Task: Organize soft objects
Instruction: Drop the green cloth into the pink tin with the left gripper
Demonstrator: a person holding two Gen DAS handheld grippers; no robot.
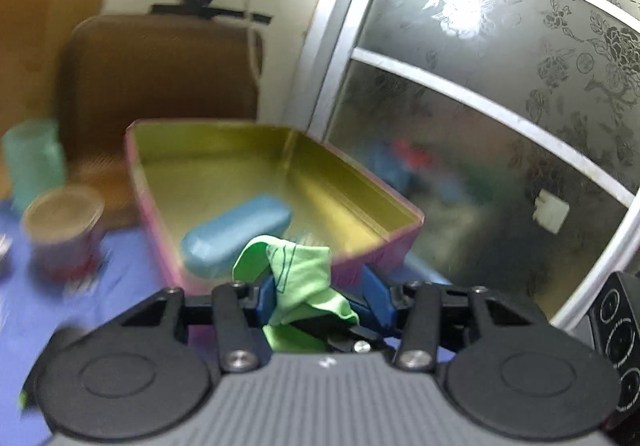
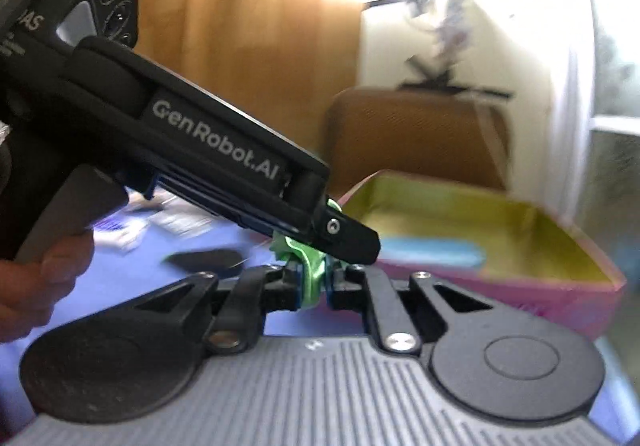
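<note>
A bright green cloth (image 1: 302,278) is pinched between the blue pads of my left gripper (image 1: 320,296), bunched up just in front of the pink tin. The same green cloth (image 2: 312,274) is also clamped in my right gripper (image 2: 313,284). My left gripper's black body (image 2: 224,161) crosses the right wrist view from the left, its tip meeting the cloth. The open pink tin box (image 1: 372,201) with a gold inside holds a blue oblong case (image 1: 236,236). The tin (image 2: 560,286) and the case (image 2: 432,252) also show in the right wrist view.
The table has a blue cover (image 1: 120,286). A red-and-white cup (image 1: 64,234) and a pale green container (image 1: 34,161) stand left of the tin. A brown chair back (image 1: 160,85) is behind. A frosted glass door (image 1: 500,105) is at right. A dark flat object (image 2: 208,260) lies on the table.
</note>
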